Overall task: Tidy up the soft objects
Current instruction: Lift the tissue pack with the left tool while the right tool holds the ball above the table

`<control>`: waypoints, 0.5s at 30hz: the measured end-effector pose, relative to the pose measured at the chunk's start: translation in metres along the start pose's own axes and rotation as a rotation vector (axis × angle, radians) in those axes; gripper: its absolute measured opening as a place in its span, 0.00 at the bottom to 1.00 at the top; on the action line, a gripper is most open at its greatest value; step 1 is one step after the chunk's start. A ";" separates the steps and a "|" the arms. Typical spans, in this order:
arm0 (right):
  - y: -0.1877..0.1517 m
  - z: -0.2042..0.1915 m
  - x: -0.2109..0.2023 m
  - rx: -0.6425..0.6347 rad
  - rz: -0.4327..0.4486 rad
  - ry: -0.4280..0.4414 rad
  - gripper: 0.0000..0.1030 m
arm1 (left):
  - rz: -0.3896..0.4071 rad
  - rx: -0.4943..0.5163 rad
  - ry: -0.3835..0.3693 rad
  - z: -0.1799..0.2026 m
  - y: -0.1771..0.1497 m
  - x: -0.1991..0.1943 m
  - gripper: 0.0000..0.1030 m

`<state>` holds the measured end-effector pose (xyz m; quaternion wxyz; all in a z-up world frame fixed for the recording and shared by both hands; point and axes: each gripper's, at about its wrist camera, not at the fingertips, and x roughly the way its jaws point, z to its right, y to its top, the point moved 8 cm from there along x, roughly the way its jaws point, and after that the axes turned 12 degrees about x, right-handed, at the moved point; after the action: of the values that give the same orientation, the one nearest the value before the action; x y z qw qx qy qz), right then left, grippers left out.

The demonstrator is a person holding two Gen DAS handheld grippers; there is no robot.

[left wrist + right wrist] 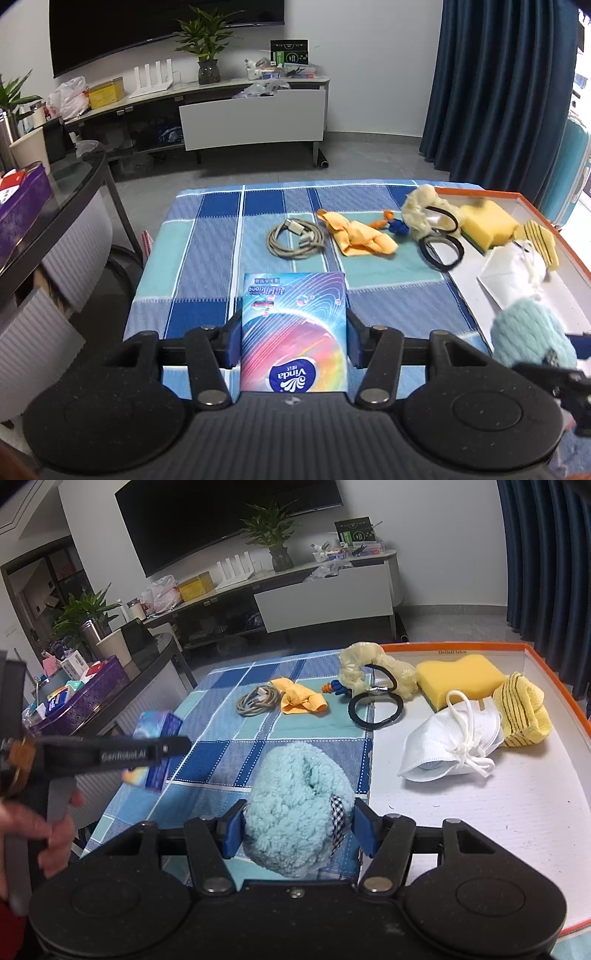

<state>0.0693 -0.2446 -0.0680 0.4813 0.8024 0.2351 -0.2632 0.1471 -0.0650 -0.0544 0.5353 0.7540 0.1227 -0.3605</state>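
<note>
Left wrist view: the left gripper (293,341) is closed on a Vinda tissue pack (293,328), its blue pads pressing both long sides — the pack stands between them at lower centre, lifted above the blue checked cloth (207,236) on the worktop. Beyond it lie a coiled cable (295,240), an orange cloth (364,238) and black hair ties (441,251). At the right edge, the orange-rimmed tray (480,192) holds a yellow sponge (487,221) and a white face mask (509,273).

Right wrist view: the right gripper (299,830) clamps a fluffy light-blue plush item (295,808) — held at lower centre, over the cloth beside the tray's left rim. At left, a hand (44,830) carries the other gripper with the tissue pack.
</note>
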 end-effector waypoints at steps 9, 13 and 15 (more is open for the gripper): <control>-0.001 -0.006 -0.012 -0.009 0.021 -0.011 0.69 | 0.009 -0.018 0.003 0.014 -0.012 -0.021 0.52; -0.002 -0.006 -0.018 -0.009 0.029 -0.011 0.69 | 0.016 -0.030 0.005 0.017 -0.012 -0.026 0.52; -0.002 -0.005 -0.021 -0.009 0.032 -0.011 0.69 | 0.022 -0.032 0.004 0.019 -0.012 -0.029 0.52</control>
<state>0.0539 -0.2417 -0.0537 0.4904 0.8023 0.2209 -0.2588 0.1119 -0.0714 -0.0471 0.5509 0.7473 0.1214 -0.3511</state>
